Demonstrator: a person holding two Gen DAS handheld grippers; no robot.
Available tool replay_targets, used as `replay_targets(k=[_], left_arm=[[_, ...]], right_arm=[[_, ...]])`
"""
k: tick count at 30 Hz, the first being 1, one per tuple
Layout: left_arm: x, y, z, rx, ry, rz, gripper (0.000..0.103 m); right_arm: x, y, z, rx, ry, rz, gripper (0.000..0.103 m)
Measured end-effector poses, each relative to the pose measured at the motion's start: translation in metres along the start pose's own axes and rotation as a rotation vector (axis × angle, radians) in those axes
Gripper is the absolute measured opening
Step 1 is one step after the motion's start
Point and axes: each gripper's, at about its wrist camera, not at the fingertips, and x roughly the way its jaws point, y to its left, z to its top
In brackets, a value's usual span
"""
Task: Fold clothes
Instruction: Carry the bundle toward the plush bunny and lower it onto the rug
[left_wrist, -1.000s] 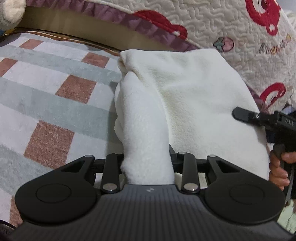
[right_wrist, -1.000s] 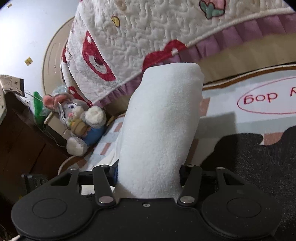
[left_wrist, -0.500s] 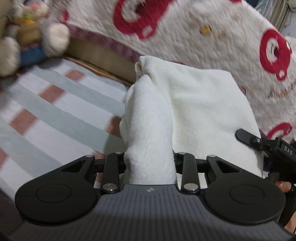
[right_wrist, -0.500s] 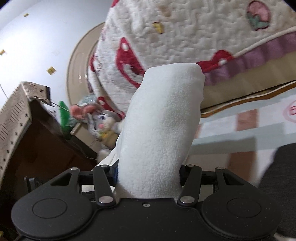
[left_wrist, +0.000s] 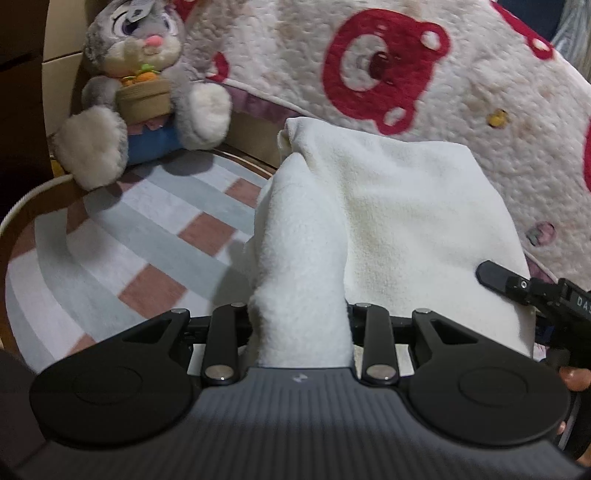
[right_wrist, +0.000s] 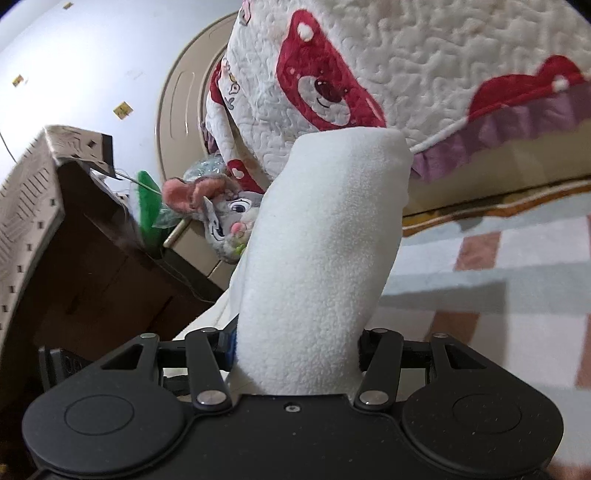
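1. A cream-white fleece garment (left_wrist: 406, 221) hangs lifted off the floor, stretched as a broad sheet between the two tools, with a thick bunched fold running down toward the nearer one

2. The left hand-held black gripper (left_wrist: 299, 325) has that bunched fold pinched in its narrow gap; the fleece swallows the fingertips, so only the linkage arms either side show

3. The right hand-held black gripper (right_wrist: 299, 343) is clamped the same way on another thick roll of the same fleece (right_wrist: 325, 258), which rises toward twelve o'clock in its own view and hides the fingertips

4. In the left wrist view the right gripper (left_wrist: 535, 291) enters at four o'clock, at the cloth's far edge, with a bare fingertip just visible under it

5. Below the garment lies a striped rug of grey, white and terracotta blocks (left_wrist: 147, 236), filling eight o'clock in the left view and four o'clock (right_wrist: 498, 266) in the right

6. Behind it, from twelve to two o'clock, hangs a quilted cream bedspread printed with red bears (left_wrist: 388, 66), edged by a purple frill (right_wrist: 498, 136)

7. A grey plush rabbit holding a basket of carrots (left_wrist: 140, 85) sits at ten o'clock on the rug's edge, well apart from the cloth; its face (right_wrist: 229, 218) peeks beside the fleece in the right view

8. A dark brown wooden cabinet under a perforated beige cover (right_wrist: 74, 258) stands at nine o'clock there
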Motion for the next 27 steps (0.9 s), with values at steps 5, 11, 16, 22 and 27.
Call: replay_targets(k=[5,11,16,22,27], left_arm=[[0.036,0.016,0.034,0.025,-0.001,0.063,0.029],[0.097,0.062,0.063,-0.024,0.004,0.186,0.043],[0.100,0.105,0.028,-0.148,0.004,0.248,0.043],[0.076,0.119,-0.019,-0.159,-0.005,0.178,0.053],[0.081,0.116,-0.014,-0.110,-0.006,0.199,0.052]], right_arm=[[0.051,-0.004,0.015,-0.034,0.002,0.013,0.058],[0.109,-0.071,0.022,0.298,-0.010,0.001,0.072],[0.121,-0.090,-0.006,0.125,0.129,-0.204,0.073],[0.095,-0.076,-0.041,0.112,0.224,-0.128,0.075],[0.093,-0.053,-0.065,-0.009,0.273,-0.176,0.078]])
